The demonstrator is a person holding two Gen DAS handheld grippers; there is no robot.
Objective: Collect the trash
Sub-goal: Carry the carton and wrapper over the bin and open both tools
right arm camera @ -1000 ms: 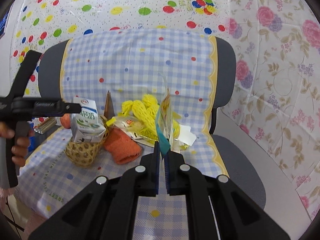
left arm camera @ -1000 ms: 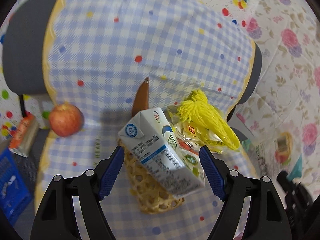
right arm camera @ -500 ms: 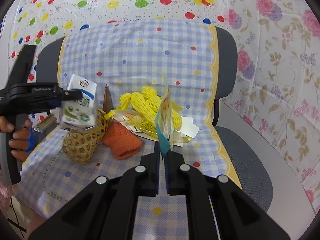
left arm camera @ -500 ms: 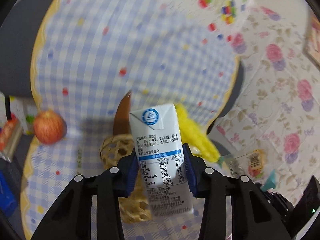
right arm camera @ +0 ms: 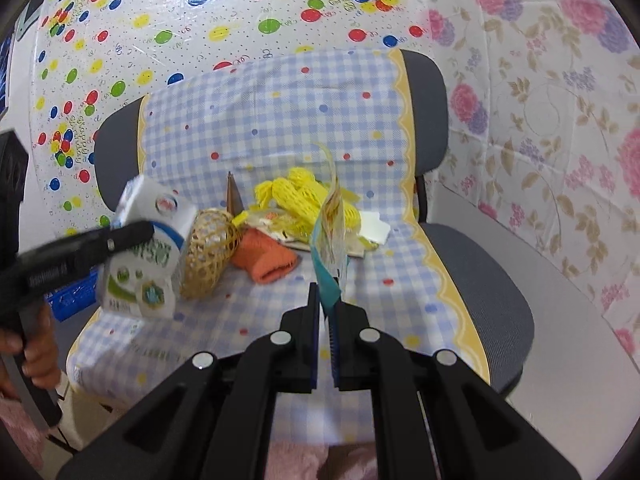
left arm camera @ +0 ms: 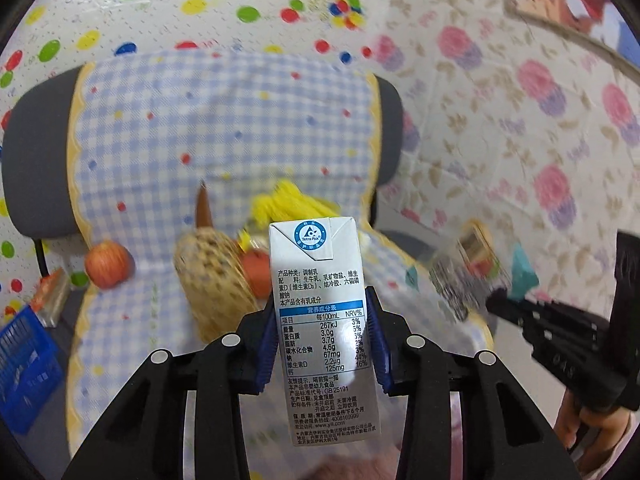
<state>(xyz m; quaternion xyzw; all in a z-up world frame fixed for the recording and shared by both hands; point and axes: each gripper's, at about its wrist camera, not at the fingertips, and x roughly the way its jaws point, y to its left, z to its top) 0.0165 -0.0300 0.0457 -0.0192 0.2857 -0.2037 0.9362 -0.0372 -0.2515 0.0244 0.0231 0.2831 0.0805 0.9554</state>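
In the left wrist view, the left tool [left arm camera: 325, 344] holds a white milk carton [left arm camera: 322, 320] between its blue pads, gripping it on both narrow sides. The carton stands upright and is lifted in the air, in front of the chair [left arm camera: 36, 160] with the blue checked cloth [left arm camera: 200, 128]. Behind the carton, on the seat, lie a woven basket [left arm camera: 212, 276] on its side, a red apple [left arm camera: 107, 264] near the left edge of the cloth, and yellow foam nets [left arm camera: 288, 204] toward the back. A blue crate [left arm camera: 24, 364] stands low at the left, beside the seat edge. On the right, the right tool [left arm camera: 504, 300] appears blurred, with a wrapper in it.

In the right wrist view, the right tool [right arm camera: 325, 312] is closed narrow on a thin snack wrapper [right arm camera: 330, 236], which stands up from the pads. The wrapper is above the front part of the seat, where the cloth is bare. The left tool [right arm camera: 120, 240] holds the carton at the left edge of the seat, just beside the basket. An orange cloth [right arm camera: 266, 258] lies between the basket and the wrapper. The right part of the seat, past the yellow cloth border, is bare grey.
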